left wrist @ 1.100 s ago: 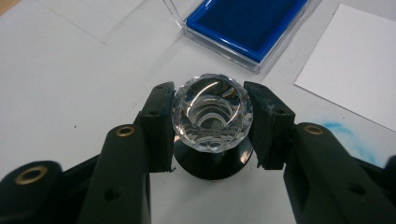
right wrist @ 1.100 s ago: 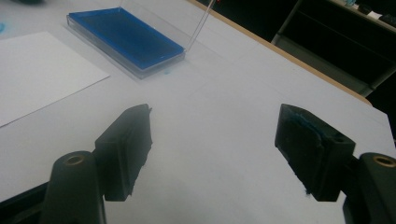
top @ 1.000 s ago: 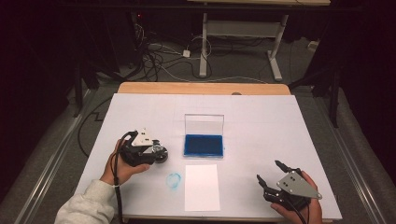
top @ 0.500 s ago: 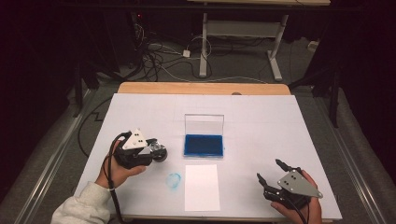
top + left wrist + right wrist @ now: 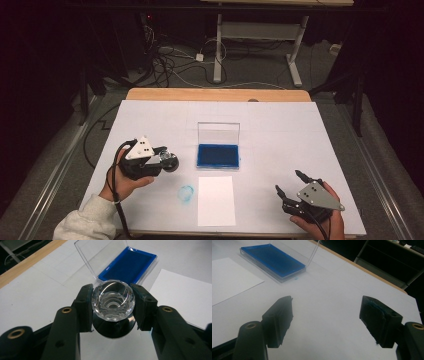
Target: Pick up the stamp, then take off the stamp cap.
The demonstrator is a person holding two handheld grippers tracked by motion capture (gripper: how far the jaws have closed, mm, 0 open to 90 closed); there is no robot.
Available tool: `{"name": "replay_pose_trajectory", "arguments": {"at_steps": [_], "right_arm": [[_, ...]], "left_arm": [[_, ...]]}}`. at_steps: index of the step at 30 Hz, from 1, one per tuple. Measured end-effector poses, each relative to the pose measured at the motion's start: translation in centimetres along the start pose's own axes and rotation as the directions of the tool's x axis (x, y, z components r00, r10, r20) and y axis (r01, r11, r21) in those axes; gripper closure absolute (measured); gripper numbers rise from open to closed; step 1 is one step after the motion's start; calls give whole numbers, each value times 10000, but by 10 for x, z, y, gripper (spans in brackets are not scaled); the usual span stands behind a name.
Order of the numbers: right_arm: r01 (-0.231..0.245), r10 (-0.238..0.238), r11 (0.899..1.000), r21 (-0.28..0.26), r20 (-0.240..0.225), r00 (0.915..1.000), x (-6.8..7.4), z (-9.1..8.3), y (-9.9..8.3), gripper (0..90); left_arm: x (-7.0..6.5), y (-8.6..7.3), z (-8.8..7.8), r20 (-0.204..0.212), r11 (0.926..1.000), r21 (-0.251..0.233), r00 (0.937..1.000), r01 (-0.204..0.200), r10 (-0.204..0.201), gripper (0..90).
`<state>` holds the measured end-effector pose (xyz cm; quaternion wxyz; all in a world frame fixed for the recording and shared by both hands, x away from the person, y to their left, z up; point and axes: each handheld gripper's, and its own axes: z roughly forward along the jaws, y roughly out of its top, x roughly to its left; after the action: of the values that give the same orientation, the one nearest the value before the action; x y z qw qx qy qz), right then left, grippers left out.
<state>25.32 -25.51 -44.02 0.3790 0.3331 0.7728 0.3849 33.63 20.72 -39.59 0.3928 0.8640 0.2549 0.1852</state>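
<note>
A person seated at a white-covered table (image 5: 300, 135) works two hand-held grippers. The left gripper (image 5: 112, 312) is clamped on one faceted clear-glass stamp (image 5: 113, 300) with a round black base, held just above the table left of the single blue ink pad (image 5: 218, 155), whose clear lid (image 5: 218, 133) stands open behind it. One sheet of white paper (image 5: 216, 200) lies just in front of the pad, with one blue ink mark (image 5: 186, 194) on the table beside the sheet's left edge. The right gripper (image 5: 290, 189) rests near the table's front right corner, jaws spread apart and empty.
</note>
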Motion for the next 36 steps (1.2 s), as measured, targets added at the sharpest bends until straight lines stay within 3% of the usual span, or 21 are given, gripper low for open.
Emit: {"name": "replay_pose_trajectory", "arguments": {"at_steps": [18, 32, 36], "right_arm": [[64, -64, 10000, -30, -220, 9997, 2, 4, 2, 254], [249, -246, 9997, 33, -579, 9980, 4, 10, 2, 233], [157, -150, 9999, 68, -965, 9952, 4, 16, 4, 233]], "left_arm": [[-7, 0, -4, 255, 9998, -61, 9995, -163, 164, 546], [-14, 14, -7, 234, 9978, -609, 9994, -243, 258, 545], [-18, 23, 0, 324, 9972, -646, 9987, -364, 386, 546]]}}
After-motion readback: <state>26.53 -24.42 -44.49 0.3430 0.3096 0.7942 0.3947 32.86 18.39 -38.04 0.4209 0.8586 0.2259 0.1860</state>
